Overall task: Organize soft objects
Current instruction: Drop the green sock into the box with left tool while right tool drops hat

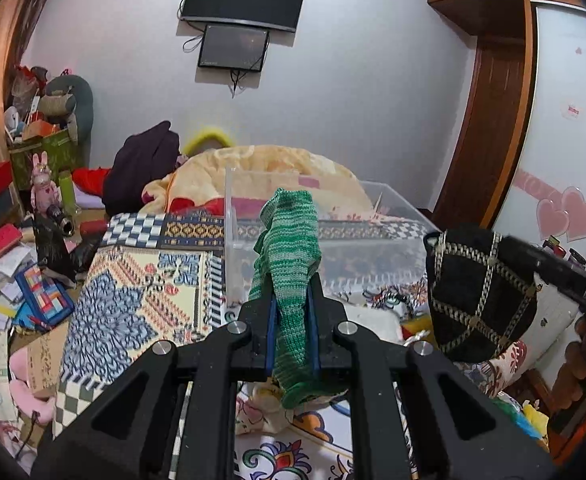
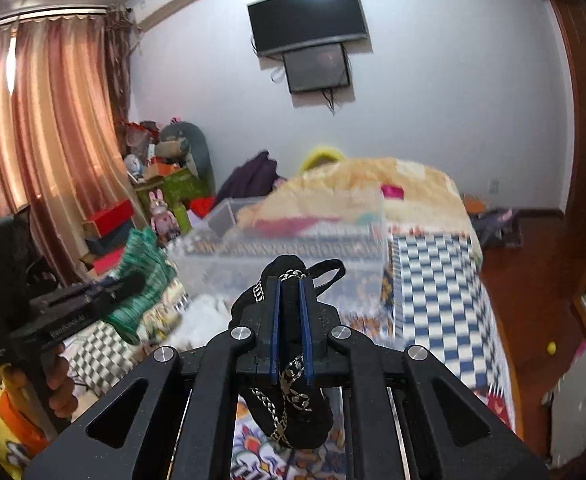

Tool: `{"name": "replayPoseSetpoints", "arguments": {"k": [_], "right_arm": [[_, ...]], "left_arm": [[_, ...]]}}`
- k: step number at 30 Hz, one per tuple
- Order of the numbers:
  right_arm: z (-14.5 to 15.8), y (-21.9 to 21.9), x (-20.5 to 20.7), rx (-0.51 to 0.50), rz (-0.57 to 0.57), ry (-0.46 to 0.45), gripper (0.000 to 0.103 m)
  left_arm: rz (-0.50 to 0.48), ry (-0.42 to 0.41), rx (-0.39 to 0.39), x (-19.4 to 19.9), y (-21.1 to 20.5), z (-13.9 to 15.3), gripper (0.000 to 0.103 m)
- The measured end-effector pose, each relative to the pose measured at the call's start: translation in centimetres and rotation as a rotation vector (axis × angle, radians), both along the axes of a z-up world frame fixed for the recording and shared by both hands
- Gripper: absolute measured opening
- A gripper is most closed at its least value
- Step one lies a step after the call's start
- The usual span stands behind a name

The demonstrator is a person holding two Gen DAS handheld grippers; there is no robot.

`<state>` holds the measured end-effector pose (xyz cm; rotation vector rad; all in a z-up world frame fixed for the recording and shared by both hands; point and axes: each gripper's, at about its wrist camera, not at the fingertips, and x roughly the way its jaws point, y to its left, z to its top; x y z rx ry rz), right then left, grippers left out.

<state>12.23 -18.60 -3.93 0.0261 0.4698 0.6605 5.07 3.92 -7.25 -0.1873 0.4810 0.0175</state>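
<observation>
Green knitted sock (image 1: 289, 264) is clamped between the pads of the left gripper (image 1: 291, 300); black gold-trimmed pouch (image 2: 289, 392) is pinched by the right gripper (image 2: 289, 284); both are held above the patterned bedspread (image 1: 141, 292), before the clear plastic bin (image 1: 373, 240).

The green knit piece (image 1: 289, 264) is pinched out of sight between the fingers (image 1: 271, 332). The clear bin (image 2: 293, 248) and bedspread (image 2: 433, 276) smear with blur in the right wrist view. A hand (image 1: 581, 356) at far right is cut off.
</observation>
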Motion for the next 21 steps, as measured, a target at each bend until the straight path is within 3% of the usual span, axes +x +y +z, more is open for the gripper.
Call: {"name": "replayPoseSetpoints", "arguments": {"k": [8,13,21], "right_arm": [[2.4,1.4,1.4,0.008,-0.007,-0.093,0.008],[3.5,2.2,2.8,0.024,-0.021,-0.134,0.008],[3.8,3.7,4.8,0.016,-0.035,-0.155,0.008]], "left_arm": [[-0.02,-0.073,0.08,1.2,-0.5,3.5,0.013],[-0.029,-0.08,0.123,3.2,-0.7,4.7,0.013],[-0.029,-0.037,0.12,7.2,-0.2,4.3,0.013]]}}
